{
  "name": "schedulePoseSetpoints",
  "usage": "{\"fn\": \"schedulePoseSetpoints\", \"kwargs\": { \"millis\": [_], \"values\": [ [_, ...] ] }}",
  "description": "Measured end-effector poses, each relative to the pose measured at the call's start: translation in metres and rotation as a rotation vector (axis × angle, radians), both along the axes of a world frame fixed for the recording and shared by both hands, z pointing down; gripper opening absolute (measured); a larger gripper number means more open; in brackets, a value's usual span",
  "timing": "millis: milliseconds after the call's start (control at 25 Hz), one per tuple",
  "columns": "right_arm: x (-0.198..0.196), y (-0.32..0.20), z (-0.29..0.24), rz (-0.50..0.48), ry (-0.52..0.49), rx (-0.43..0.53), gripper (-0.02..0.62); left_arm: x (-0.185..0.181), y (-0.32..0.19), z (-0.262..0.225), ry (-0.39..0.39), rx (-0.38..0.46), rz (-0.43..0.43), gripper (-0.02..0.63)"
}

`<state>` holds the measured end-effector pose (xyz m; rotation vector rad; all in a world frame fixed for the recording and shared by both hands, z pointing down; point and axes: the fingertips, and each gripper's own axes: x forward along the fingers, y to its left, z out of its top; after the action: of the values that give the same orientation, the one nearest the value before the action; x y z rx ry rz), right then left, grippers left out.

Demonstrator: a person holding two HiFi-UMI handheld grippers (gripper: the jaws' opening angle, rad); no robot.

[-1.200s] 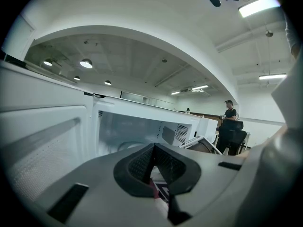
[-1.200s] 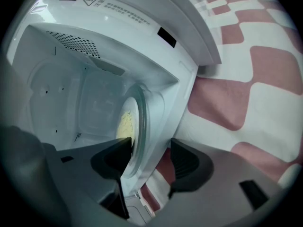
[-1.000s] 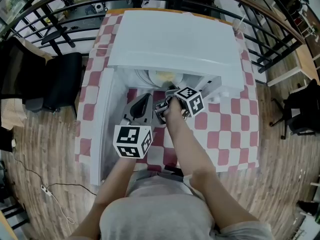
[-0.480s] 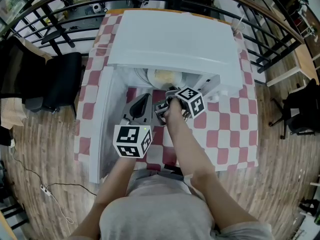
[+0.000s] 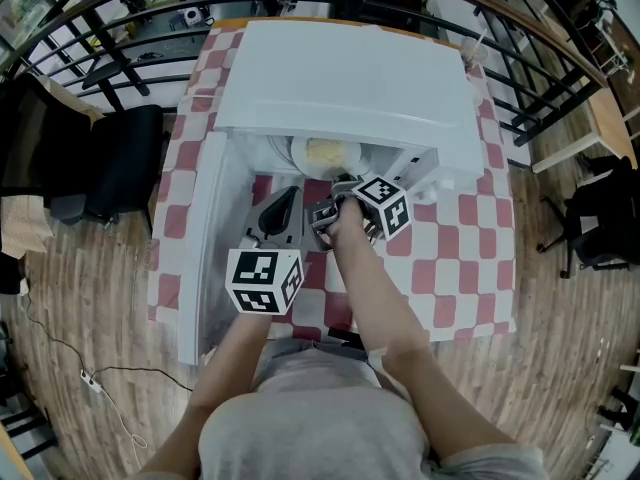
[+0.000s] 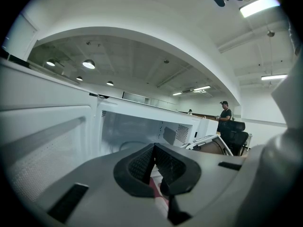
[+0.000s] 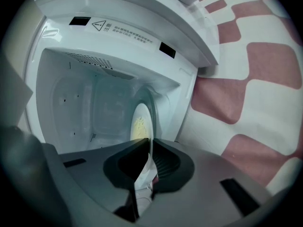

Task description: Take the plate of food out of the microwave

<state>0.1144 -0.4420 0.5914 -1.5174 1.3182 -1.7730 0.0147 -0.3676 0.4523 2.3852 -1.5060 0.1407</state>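
The white microwave (image 5: 350, 78) stands on the checked table with its door (image 5: 212, 248) swung open to the left. Inside lies a white plate (image 5: 322, 154) of yellowish food, seen edge-on as the plate (image 7: 138, 124) in the right gripper view. My right gripper (image 5: 335, 186) reaches into the opening, its jaws closing, and the plate's near rim runs between the pads of the right gripper (image 7: 149, 143), which press on it. My left gripper (image 5: 288, 200) hovers just left of it at the opening; the left gripper (image 6: 154, 150) is shut on nothing.
The red-and-white checked cloth (image 5: 460, 258) covers the table to the right of the microwave. A black chair (image 5: 120, 168) stands at the left, and black railings (image 5: 540, 58) curve round the back. A person (image 6: 225, 115) stands far off.
The right gripper's jaws have come together on the plate's rim. A little more of the plate shows under the microwave's top edge. The left gripper has stayed put.
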Motion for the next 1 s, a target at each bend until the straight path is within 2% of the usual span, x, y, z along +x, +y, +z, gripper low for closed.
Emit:
{"fn": "schedulePoseSetpoints", "kwargs": {
  "millis": [280, 1000],
  "values": [
    [0.0, -0.003, -0.017, 0.004, -0.029, 0.128, 0.031, 0.0, 0.003, -0.001, 0.002, 0.001, -0.004, 0.003],
    [0.008, 0.02, -0.023, -0.019, -0.081, 0.195, 0.031, 0.006, 0.018, -0.003, -0.001, 0.007, -0.017, 0.003]
  ]
}}
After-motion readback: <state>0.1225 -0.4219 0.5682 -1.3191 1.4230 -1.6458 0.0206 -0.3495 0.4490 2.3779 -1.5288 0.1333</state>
